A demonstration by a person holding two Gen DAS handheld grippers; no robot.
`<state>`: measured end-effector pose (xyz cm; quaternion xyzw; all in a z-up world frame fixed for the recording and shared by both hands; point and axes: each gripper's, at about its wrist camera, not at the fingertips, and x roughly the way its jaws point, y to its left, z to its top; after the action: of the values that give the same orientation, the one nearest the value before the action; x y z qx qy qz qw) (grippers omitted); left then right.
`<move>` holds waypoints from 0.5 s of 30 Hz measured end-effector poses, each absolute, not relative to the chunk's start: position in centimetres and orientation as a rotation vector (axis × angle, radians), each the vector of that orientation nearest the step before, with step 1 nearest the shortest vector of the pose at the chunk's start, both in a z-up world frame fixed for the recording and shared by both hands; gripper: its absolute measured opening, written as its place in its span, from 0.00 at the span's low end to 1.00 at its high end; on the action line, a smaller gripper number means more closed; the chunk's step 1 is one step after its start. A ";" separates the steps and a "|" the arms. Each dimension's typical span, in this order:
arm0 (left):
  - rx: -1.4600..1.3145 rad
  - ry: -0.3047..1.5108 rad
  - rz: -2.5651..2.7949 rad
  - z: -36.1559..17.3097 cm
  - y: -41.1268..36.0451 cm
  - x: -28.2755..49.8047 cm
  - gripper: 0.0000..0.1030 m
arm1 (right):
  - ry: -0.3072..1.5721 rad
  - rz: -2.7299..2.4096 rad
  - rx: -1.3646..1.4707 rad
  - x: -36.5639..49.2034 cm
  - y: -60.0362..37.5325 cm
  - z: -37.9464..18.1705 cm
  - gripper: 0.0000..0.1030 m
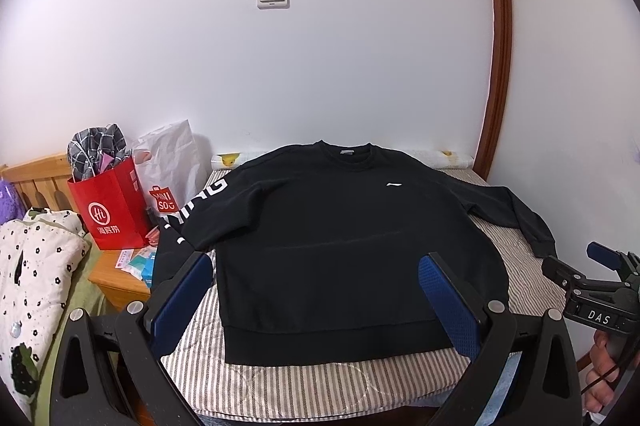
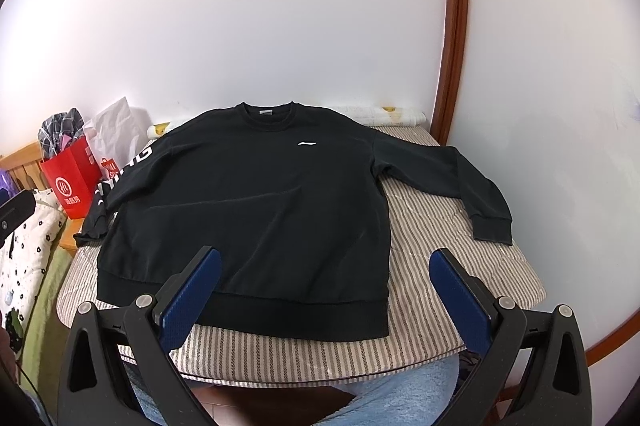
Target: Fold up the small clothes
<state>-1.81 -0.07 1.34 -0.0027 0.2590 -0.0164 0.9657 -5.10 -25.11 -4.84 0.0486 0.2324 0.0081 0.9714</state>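
- At the far left a floral quilt [image 1: 36,266] is bunched beside a wooden nightstand [image 1: 116,276]
- On the nightstand a red paper bag [image 1: 110,209] stands stuffed with plaid cloth, and a white Miniso bag [image 1: 170,165] leans just behind it against the wall
- The black sweatshirt [image 1: 340,238] lies face up and flat on the striped quilted pad [image 1: 320,382], collar toward the wall, hem toward me
- Its left-hand sleeve, with white lettering [image 1: 200,201], hangs over the pad's left edge toward the nightstand
- My left gripper [image 1: 316,300] hovers over the hem with its blue pads spread wide and nothing between them
- A white chest logo [image 2: 307,144] sits right of the collar
- My right gripper [image 2: 326,290] hangs above the hem's right end, jaws likewise wide apart and empty
- The other sleeve [image 2: 452,181] stretches across the pad toward the right wall, cuff resting near the pad's edge
- A brown door frame [image 2: 454,25] rises behind the pad's far right corner
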 end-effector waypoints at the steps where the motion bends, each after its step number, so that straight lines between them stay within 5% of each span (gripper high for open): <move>1: -0.004 0.526 -0.036 1.3 -0.1 -1.8 1.00 | 0.470 0.016 0.099 -5.1 -25.1 -4.9 0.99; 15: -0.007 0.553 -0.056 0.3 -0.5 -1.7 1.00 | 0.473 0.013 0.114 -5.1 -25.1 -5.3 0.99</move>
<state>-1.66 -0.53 0.33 -0.0034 0.2731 -0.0276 0.9616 -5.13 -25.13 -5.29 0.0567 0.2342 0.0063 0.9705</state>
